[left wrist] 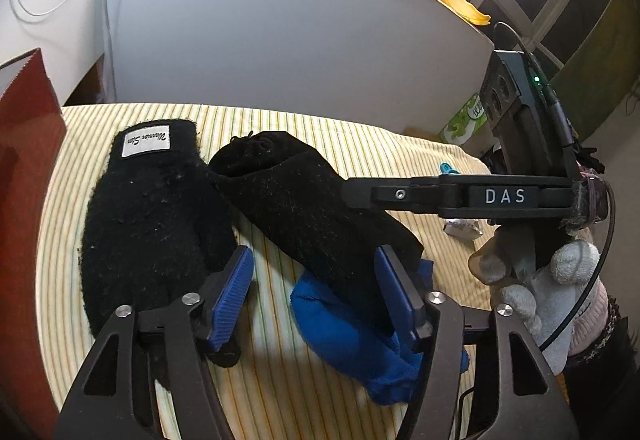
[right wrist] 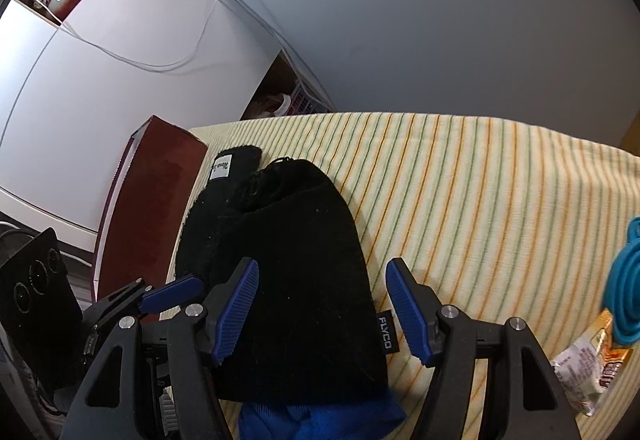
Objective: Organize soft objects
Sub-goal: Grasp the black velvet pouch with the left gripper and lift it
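A black knit glove (left wrist: 152, 224) with a white label lies at the left of the striped cloth (left wrist: 320, 128). A black drawstring pouch (left wrist: 304, 200) lies beside it, its near end resting on a blue cloth (left wrist: 348, 328). My left gripper (left wrist: 316, 292) is open low over the gap between glove and pouch. My right gripper (right wrist: 320, 304) is open, its jaws astride the pouch (right wrist: 296, 264); the blue cloth (right wrist: 320, 420) peeks out below. The glove (right wrist: 224, 192) lies behind the pouch. The left gripper's fingertip (right wrist: 172, 294) shows at left.
A dark red box (left wrist: 28, 168) stands at the table's left edge and shows in the right wrist view (right wrist: 152, 200). A teal object (right wrist: 624, 288) and a snack wrapper (right wrist: 588, 368) lie at right. A white panel (left wrist: 280, 40) backs the table.
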Action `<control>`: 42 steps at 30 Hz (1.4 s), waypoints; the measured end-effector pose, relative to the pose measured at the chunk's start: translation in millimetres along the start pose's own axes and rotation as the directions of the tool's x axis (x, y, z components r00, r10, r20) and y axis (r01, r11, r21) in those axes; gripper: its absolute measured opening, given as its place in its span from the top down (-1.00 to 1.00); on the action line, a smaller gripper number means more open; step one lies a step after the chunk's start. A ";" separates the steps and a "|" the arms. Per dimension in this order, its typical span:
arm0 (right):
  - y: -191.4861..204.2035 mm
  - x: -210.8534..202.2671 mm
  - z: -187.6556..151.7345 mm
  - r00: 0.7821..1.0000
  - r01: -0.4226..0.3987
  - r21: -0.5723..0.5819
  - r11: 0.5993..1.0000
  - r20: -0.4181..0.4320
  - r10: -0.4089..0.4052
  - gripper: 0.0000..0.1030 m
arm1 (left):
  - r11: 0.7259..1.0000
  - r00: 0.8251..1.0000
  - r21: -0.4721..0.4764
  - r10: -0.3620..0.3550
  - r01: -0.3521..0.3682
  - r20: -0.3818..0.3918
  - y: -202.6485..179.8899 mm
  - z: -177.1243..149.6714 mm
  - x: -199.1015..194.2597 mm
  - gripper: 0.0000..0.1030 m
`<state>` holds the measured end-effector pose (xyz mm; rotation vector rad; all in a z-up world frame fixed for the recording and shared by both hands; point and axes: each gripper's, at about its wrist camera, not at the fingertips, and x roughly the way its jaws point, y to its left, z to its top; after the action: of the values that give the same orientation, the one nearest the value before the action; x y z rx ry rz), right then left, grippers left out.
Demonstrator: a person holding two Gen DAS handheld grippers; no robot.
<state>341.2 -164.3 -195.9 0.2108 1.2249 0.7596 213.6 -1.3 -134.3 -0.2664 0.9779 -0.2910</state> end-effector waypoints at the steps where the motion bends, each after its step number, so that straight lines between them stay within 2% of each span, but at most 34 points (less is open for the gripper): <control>1: 0.8 1.7 0.1 1.000 -0.002 0.000 1.000 -0.003 0.002 -0.21 | 1.000 1.000 0.001 0.000 0.000 -0.002 -1.4 1.3 0.8 -0.04; 5: 3.8 8.6 0.5 1.000 -0.007 -0.005 1.000 -0.019 0.007 -0.21 | 1.000 1.000 0.016 0.002 -0.002 -0.004 -4.9 2.3 1.9 0.02; 9: 6.4 15.9 -0.2 0.999 -0.006 -0.008 1.000 -0.037 0.006 -0.20 | 1.000 1.000 0.028 0.000 0.000 -0.007 -8.4 2.7 4.6 0.19; 13: 9.1 16.4 -1.7 0.999 -0.011 -0.006 1.000 -0.035 0.011 -0.12 | 0.999 1.000 0.042 0.006 -0.005 -0.002 -12.0 4.3 6.8 0.27; 23: 15.1 7.3 -3.6 1.000 0.001 -0.021 1.000 -0.014 -0.002 0.11 | 0.998 1.000 0.057 0.009 -0.009 0.003 -16.1 6.1 9.6 0.28; 34: 33.1 -37.4 -6.1 0.998 -0.014 -0.041 0.999 0.064 0.016 0.18 | 0.997 0.998 0.080 -0.013 0.008 0.067 -24.1 10.5 -22.5 0.28; 42: 69.1 -76.2 -1.6 0.991 -0.014 -0.094 0.996 0.132 0.026 0.18 | 0.997 0.991 0.080 -0.029 0.019 0.134 -21.9 12.9 -61.6 0.28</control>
<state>301.4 -161.2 -101.1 0.1949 1.0601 0.8050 189.4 1.6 -72.3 -0.2238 0.8287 -0.3285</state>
